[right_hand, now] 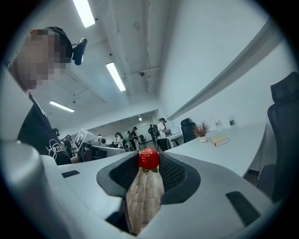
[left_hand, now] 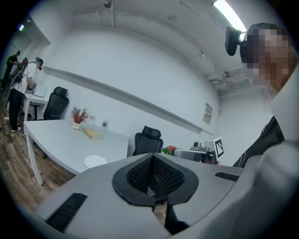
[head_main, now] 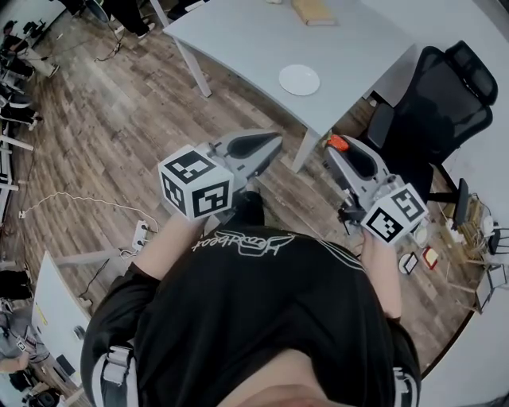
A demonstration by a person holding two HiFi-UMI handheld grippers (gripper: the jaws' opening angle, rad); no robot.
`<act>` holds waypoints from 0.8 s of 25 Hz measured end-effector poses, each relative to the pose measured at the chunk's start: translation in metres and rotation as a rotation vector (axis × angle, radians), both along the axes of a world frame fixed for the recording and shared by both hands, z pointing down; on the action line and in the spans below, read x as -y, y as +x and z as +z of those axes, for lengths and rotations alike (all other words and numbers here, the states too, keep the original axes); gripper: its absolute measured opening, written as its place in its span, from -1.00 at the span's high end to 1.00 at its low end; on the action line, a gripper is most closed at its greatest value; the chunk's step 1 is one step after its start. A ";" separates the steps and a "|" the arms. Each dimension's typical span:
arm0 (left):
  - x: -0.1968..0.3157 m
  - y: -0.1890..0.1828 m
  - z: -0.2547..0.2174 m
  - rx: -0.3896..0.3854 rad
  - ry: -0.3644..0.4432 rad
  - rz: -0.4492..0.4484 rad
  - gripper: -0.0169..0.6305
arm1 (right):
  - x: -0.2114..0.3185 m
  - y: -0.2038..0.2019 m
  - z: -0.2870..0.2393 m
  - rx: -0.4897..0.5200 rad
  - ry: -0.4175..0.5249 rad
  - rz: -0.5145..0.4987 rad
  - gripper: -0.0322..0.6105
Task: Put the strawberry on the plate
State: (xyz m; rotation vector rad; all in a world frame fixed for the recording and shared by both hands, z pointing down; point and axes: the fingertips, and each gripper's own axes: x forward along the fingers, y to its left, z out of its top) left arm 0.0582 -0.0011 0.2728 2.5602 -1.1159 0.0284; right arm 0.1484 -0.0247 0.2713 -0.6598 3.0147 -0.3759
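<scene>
A red strawberry (right_hand: 148,159) is pinched between the tips of my right gripper (right_hand: 148,154), which is shut on it. In the head view the strawberry (head_main: 338,143) shows as a red spot at the tip of the right gripper (head_main: 333,146), held in the air near the corner of the grey table (head_main: 238,40). The white plate (head_main: 300,79) lies empty on that table, beyond both grippers, and shows again as the plate (left_hand: 95,161) in the left gripper view. My left gripper (head_main: 273,142) hangs beside the right one, its jaws (left_hand: 153,156) shut with nothing in them.
A black office chair (head_main: 441,103) stands right of the table's corner, close to the right gripper. A tan book (head_main: 312,11) lies at the far end of the table. A power strip (head_main: 141,234) and cables lie on the wooden floor at left. Several people stand far off.
</scene>
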 end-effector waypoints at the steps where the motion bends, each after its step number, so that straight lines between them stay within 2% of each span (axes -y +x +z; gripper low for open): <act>1: 0.003 -0.001 0.001 -0.002 0.002 0.003 0.92 | 0.002 -0.001 0.001 0.000 0.000 0.004 0.49; 9: 0.050 -0.016 0.010 -0.026 -0.014 0.039 0.92 | 0.041 -0.010 0.014 -0.013 -0.026 0.063 0.49; 20: 0.185 -0.045 0.020 -0.039 -0.071 0.094 0.93 | 0.168 -0.037 0.021 -0.014 -0.079 0.139 0.49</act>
